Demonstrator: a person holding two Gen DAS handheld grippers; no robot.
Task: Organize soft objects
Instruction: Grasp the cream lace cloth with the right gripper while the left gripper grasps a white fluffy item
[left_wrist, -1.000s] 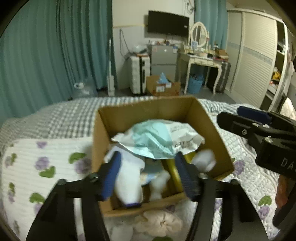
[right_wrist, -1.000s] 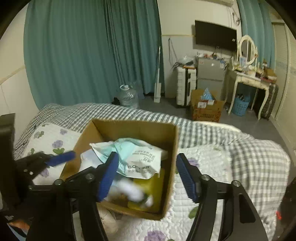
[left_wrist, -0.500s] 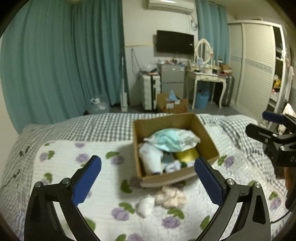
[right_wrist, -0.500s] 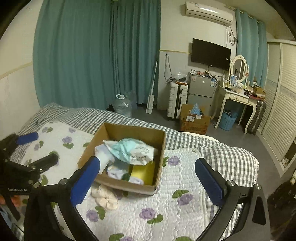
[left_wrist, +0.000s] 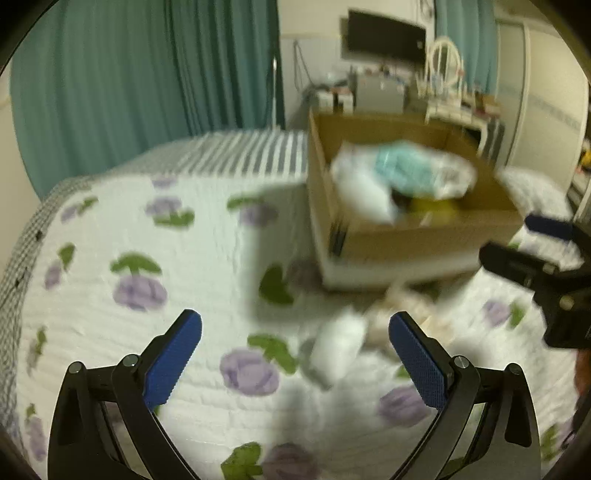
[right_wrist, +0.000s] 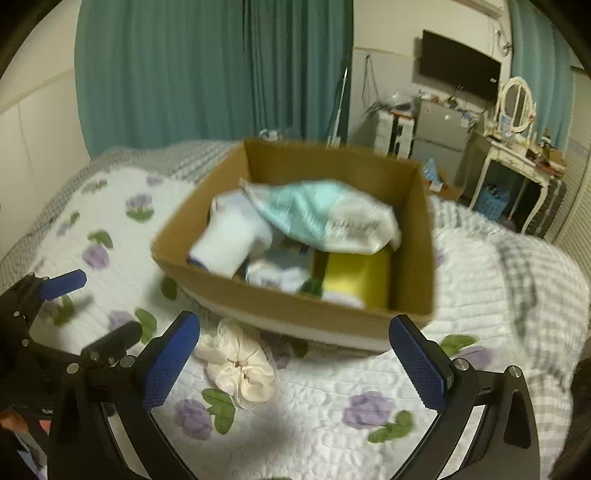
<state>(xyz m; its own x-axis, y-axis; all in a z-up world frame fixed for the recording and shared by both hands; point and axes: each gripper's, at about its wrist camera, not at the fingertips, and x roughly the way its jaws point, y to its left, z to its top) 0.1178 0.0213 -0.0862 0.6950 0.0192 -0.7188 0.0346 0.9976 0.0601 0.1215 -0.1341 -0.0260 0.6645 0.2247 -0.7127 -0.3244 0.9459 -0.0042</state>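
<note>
Left gripper (left_wrist: 294, 354) and right gripper (right_wrist: 294, 360) both spread wide, empty, above quilt (right_wrist: 314, 424); cream cloth bundle (right_wrist: 238, 363) beside cardboard box (right_wrist: 295, 308).

We can read no text: dark print marks the white-and-teal packet (right_wrist: 325, 218) in the cardboard box (right_wrist: 417, 236) (blurred in both views), its letters indistinct.

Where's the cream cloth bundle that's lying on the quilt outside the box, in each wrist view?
Left wrist: cream cloth bundle, blurred, lower right of centre, just below the cardboard box's near wall, beside a white soft item.
Right wrist: cream cloth bundle, lower left of centre, by the right tool's left finger.
Shared landmark: the cardboard box.
</note>
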